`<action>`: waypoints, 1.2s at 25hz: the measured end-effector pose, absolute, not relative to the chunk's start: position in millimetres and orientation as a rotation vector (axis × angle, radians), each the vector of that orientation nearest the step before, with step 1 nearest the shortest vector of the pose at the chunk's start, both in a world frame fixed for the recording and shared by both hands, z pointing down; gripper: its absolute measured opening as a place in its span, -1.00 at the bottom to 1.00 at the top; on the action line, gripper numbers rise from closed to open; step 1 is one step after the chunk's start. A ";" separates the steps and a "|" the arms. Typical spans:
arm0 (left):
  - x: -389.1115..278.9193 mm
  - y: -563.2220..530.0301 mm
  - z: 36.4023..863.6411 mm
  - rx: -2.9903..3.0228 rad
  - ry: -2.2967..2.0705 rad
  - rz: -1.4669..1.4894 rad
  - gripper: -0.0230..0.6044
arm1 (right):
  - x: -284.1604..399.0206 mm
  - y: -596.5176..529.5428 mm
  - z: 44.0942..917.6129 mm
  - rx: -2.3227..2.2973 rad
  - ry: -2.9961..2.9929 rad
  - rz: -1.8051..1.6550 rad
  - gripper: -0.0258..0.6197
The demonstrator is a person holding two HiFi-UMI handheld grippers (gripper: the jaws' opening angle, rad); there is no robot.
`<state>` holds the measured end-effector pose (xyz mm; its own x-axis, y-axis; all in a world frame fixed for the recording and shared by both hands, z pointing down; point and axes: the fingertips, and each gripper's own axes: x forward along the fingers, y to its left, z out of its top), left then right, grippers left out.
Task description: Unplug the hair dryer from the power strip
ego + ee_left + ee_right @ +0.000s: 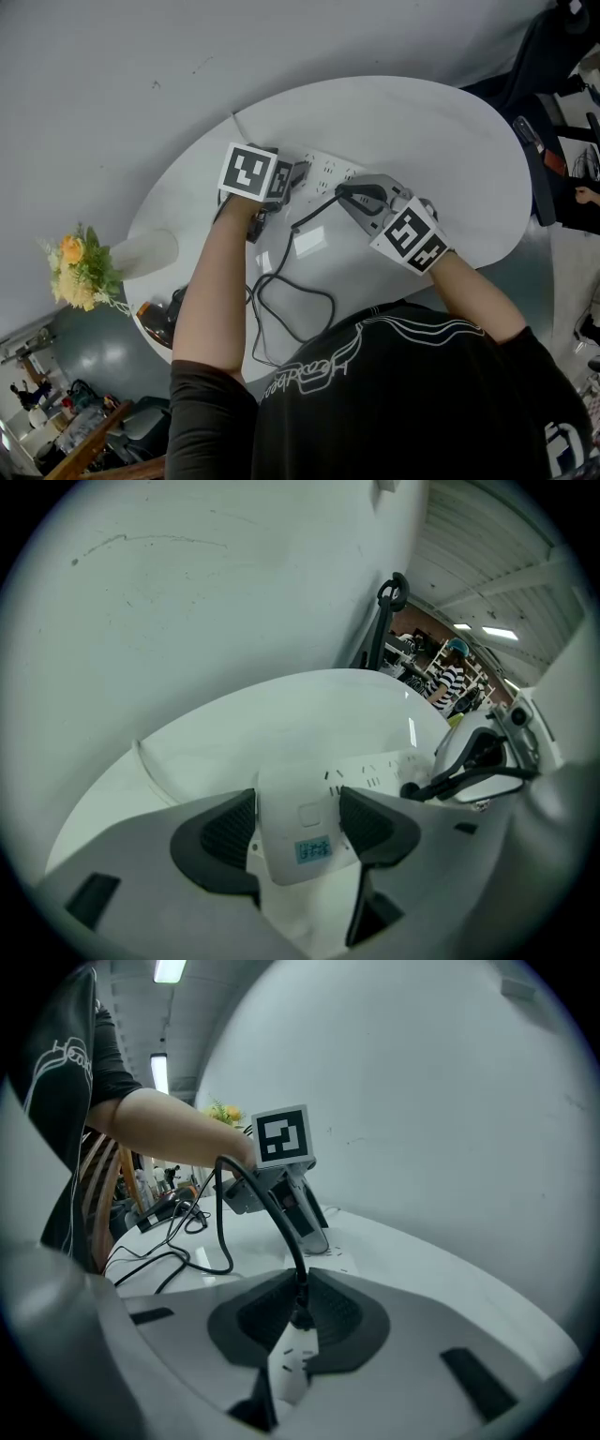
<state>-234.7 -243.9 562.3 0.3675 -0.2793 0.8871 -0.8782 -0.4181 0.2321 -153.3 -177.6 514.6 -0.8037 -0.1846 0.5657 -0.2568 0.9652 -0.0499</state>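
Left gripper (298,822) clamps the near end of the white power strip (375,772), which lies flat on the worktop (441,141). Right gripper (298,1312) pinches the black plug (300,1314) at the strip; prongs hidden, seating unclear. Cord (270,1206) loops toward the hair dryer (157,315), dark and part-hidden behind the forearm (211,281) at the worktop edge.

- Head view: steeply down over the table (450,122).
- Left gripper view: close on the power strip (300,827), facing right.
- Right gripper view: close on the plug (300,1314), facing left; power strip shared.
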 end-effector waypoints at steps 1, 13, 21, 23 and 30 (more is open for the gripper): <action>-234.8 -243.5 562.2 1.896 -1.005 1.035 -0.05 | -152.8 -177.8 514.9 0.311 -2.530 0.180 -0.84; -233.8 -244.6 562.6 1.885 -1.010 1.035 -0.05 | -150.3 -180.6 513.2 0.333 -2.542 0.220 -0.84; -229.4 -246.6 561.2 1.894 -1.016 1.025 -0.05 | -140.0 -195.0 515.5 0.396 -2.582 0.481 -0.84; -228.4 -247.0 561.1 1.895 -1.006 1.025 -0.05 | -141.9 -191.6 513.8 0.375 -2.571 0.380 -0.84; -228.5 -246.3 561.8 1.888 -0.999 1.042 -0.05 | -143.4 -185.8 507.4 0.340 -2.593 0.330 -0.84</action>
<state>-228.5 -246.3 561.8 0.3654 -0.2710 0.8905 -0.8782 -0.4175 0.2333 -143.4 -185.8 507.4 -0.8438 -0.1775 0.5064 -0.2988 0.9393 -0.1686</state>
